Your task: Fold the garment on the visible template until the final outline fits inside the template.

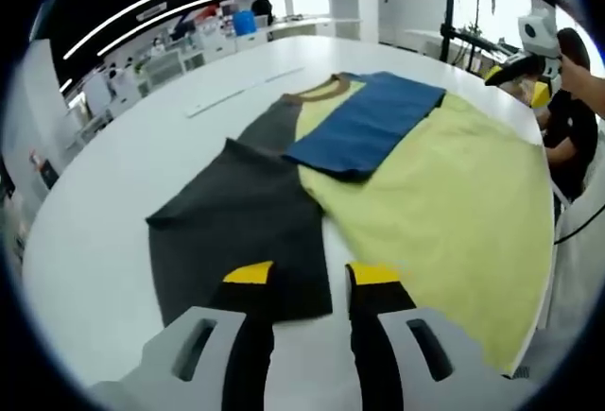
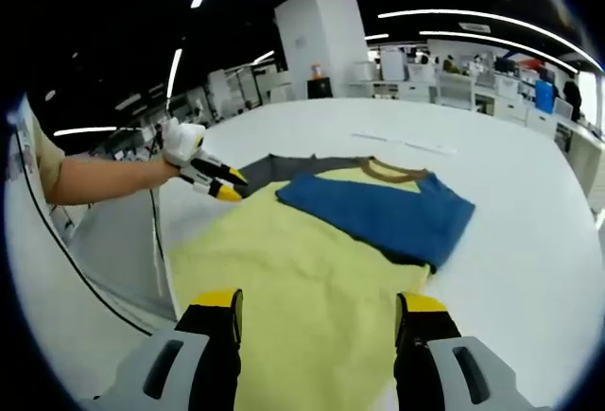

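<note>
A T-shirt lies flat on the white table (image 1: 104,241). It has a yellow body (image 1: 444,213), a brown collar (image 1: 321,92) and a dark grey sleeve part (image 1: 236,222). Its blue sleeve (image 1: 369,123) is folded in over the chest. My left gripper (image 1: 310,277) is open, its yellow tips just over the near edge of the grey part with nothing held. In the right gripper view the yellow body (image 2: 302,269) spreads toward me, the blue sleeve (image 2: 388,208) behind it. My right gripper (image 2: 323,305) stands open above the yellow hem. The left gripper (image 2: 225,187) hovers by the grey sleeve (image 2: 279,167).
A thin white strip (image 1: 236,99) lies on the table beyond the collar (image 2: 383,167). A person in black (image 1: 572,132) at the far right edge holds another yellow-tipped tool (image 1: 515,66). Desks and shelves (image 2: 454,76) stand behind the table. The table edge (image 2: 161,269) runs close on the left.
</note>
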